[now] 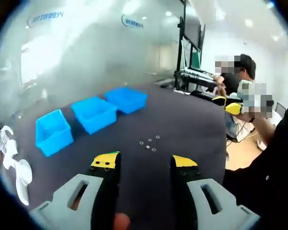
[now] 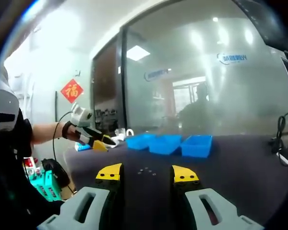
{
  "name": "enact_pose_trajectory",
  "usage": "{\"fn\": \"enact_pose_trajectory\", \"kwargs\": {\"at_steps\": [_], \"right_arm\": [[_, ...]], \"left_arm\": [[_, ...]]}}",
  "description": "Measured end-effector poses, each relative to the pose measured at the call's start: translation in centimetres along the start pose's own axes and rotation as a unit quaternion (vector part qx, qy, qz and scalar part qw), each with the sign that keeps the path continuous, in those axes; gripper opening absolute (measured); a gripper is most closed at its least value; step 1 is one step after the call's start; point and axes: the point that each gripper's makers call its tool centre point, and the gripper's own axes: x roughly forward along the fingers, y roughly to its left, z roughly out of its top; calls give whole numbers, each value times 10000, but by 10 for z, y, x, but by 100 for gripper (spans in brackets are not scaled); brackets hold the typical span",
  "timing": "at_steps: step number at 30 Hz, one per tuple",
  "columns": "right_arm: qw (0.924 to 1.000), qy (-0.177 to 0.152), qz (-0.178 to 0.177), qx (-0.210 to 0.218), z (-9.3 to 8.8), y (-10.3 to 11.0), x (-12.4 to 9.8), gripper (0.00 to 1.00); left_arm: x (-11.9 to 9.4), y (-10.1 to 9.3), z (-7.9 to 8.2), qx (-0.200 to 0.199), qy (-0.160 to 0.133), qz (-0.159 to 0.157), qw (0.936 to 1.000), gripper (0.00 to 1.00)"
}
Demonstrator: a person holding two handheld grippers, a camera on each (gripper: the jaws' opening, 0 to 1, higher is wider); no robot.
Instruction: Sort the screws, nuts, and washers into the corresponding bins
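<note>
We are seeing both grippers, left and right, hovering with fingers released, grasping nothing. A few washers are lying loose on the dark table, near three blue bins standing in a row.

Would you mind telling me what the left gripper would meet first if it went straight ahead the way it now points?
Probably the small hardware on the dark table, straight ahead of the open left gripper. The blue bins sit off to the left of that line. Depth is hard to judge.
</note>
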Motion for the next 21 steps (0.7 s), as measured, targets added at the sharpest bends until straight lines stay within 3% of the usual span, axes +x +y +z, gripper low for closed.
{"fn": "enact_pose_trajectory", "kwargs": {"at_steps": [10, 21], "right_arm": [[10000, 23, -8, 84, -7, -2, 1, 34], [9998, 42, -109, 173, -12, -9, -4, 34]], "left_arm": [[39, -2, -8, 58, 779, -104, 9969, 39], [74, -9, -28, 38, 1469, -135, 9890, 35]]}}
